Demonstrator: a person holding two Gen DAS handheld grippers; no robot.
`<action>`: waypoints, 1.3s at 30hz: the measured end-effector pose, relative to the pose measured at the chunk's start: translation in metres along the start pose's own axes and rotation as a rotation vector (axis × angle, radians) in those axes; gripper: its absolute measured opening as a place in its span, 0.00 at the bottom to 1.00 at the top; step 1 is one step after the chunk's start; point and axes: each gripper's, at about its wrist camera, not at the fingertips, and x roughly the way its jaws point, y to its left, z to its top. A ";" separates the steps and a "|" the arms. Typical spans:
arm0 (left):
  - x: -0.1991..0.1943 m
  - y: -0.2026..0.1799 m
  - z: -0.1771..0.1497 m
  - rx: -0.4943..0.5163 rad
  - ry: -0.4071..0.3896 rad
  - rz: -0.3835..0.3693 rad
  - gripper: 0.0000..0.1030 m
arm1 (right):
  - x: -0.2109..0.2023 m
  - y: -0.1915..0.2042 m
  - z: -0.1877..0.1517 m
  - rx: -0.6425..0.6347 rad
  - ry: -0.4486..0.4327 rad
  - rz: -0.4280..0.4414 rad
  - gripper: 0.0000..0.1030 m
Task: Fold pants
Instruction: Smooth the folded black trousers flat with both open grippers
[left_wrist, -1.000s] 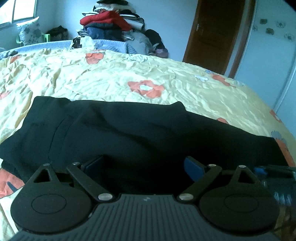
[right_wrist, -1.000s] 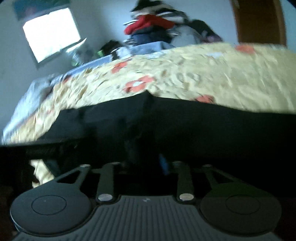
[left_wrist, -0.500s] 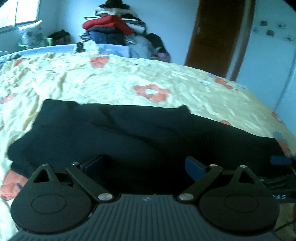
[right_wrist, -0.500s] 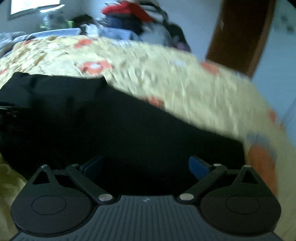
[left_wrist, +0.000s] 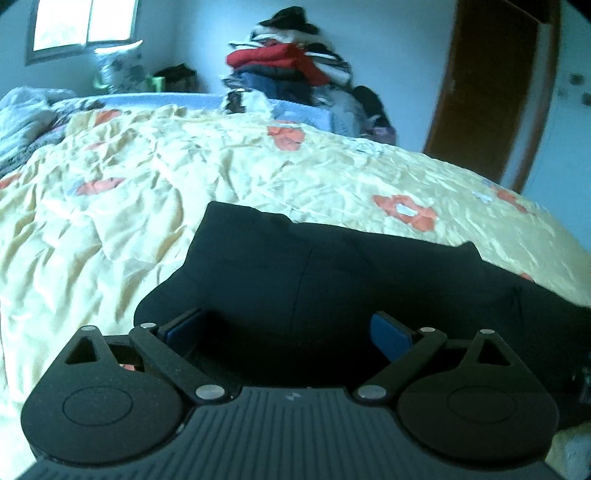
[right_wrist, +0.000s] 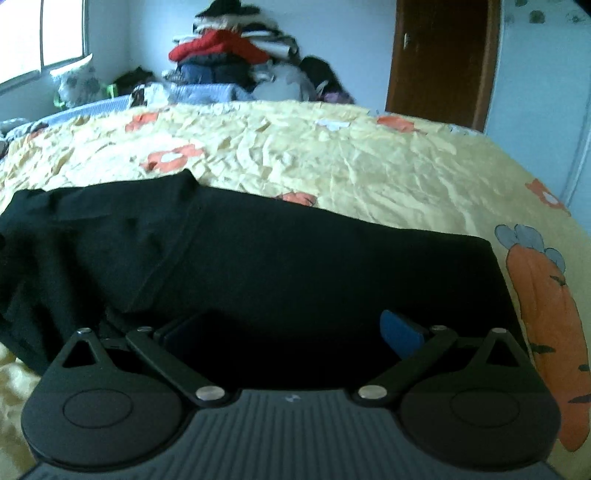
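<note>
No readable text, labels, brands or numbers in either wrist view. Only mark: a small pale emblem on the ribbed body of the left gripper (left_wrist: 286, 332) and the same on the right gripper (right_wrist: 291, 334), too small to make out. Bedspread (right_wrist: 369, 158) print is pictures only, no lettering.

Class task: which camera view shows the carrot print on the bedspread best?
The right wrist view: the orange carrot print lies large on the bedspread, right of the black pants. The left wrist view shows no carrot, only orange flower prints.
</note>
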 end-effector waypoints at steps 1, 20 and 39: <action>0.002 -0.001 -0.002 0.027 0.004 -0.007 0.98 | 0.000 0.001 -0.003 0.006 -0.020 -0.007 1.00; -0.024 -0.046 0.001 0.275 -0.073 -0.081 0.99 | -0.026 -0.034 0.014 0.036 -0.073 -0.029 1.00; 0.114 -0.202 0.033 0.304 0.217 -0.347 0.98 | 0.034 -0.076 0.029 -0.017 0.076 0.038 1.00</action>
